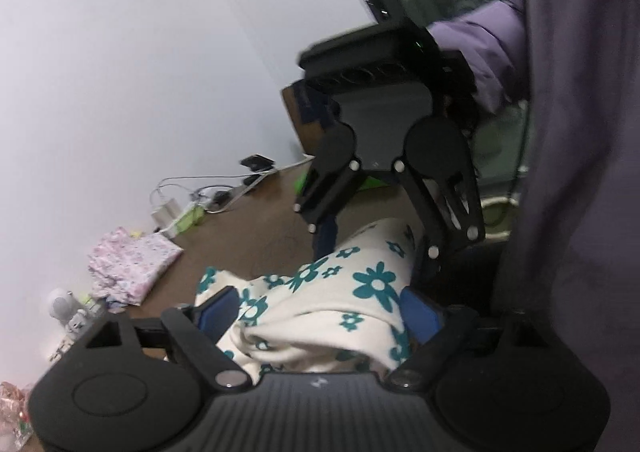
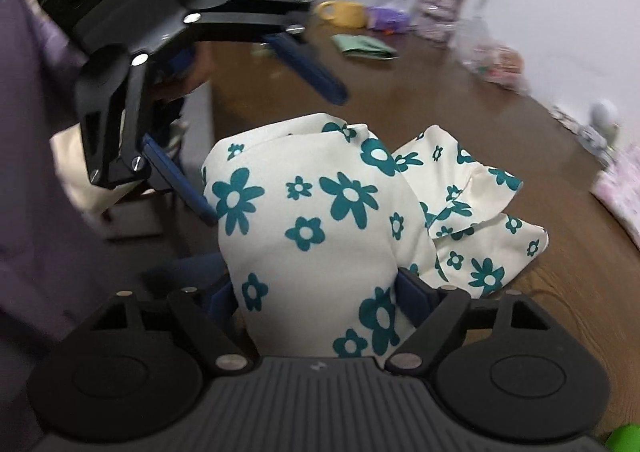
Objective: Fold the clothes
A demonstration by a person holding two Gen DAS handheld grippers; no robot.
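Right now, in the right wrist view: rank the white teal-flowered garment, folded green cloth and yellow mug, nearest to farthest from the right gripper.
1. White teal-flowered garment: between the right gripper fingers, by the table edge.
2. Folded green cloth: mid-table, beyond the garment.
3. Yellow mug: far end, near the wall.

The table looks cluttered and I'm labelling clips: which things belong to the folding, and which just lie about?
Folding: floral garment, left gripper, right gripper.
Lying about: pink folded cloth, green cloth, yellow mug, charger and cables.
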